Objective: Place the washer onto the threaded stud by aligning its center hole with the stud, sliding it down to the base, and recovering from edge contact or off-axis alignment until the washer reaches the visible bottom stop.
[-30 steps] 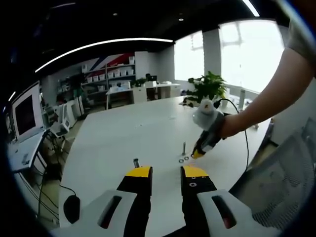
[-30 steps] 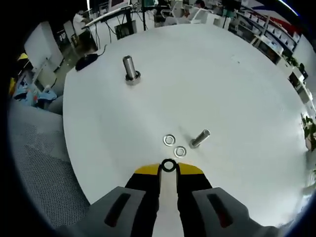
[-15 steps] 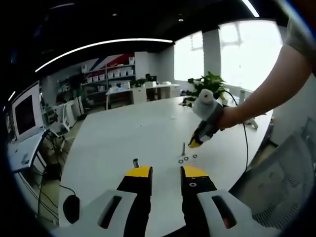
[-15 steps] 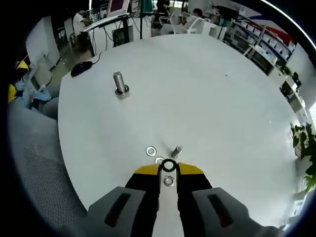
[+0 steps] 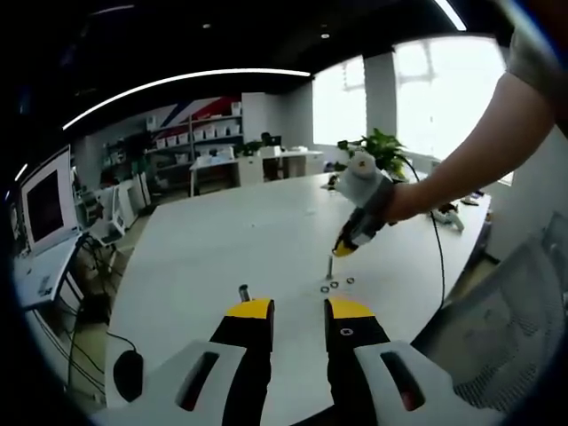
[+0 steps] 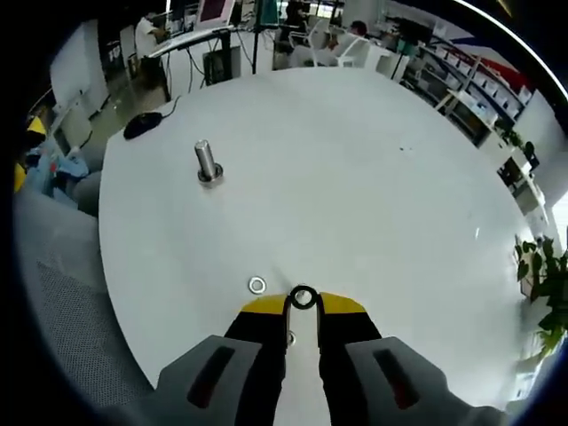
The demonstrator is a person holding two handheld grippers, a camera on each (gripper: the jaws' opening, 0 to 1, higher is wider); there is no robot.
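Your right gripper (image 6: 303,302) has its yellow-tipped jaws pinched in on a small silver metal washer (image 6: 303,297), which sits edge-on right between the tips, its hole showing as a dark ring. In the right gripper view another loose flat silver washer (image 6: 257,285) lies on the round white table (image 6: 355,177) at about 10 o'clock from the tips, just beside them, and one more bit of metal peeks out between the jaws lower down, too hidden to call. A second upright silver stud with a collar at its base (image 6: 206,163) stands well apart at about 11 o'clock. From the left gripper view you can see that right gripper (image 5: 341,250) hanging tip-down just above the short upright threaded stud (image 5: 329,267), with two loose washers (image 5: 335,284) on the table right next to the stud's foot. I can't tell whether the washer touches the stud top. Your left gripper (image 5: 298,309) hangs back at 6 o'clock with its jaws parted and nothing in them, the collared stud (image 5: 244,292) just past its left jaw.
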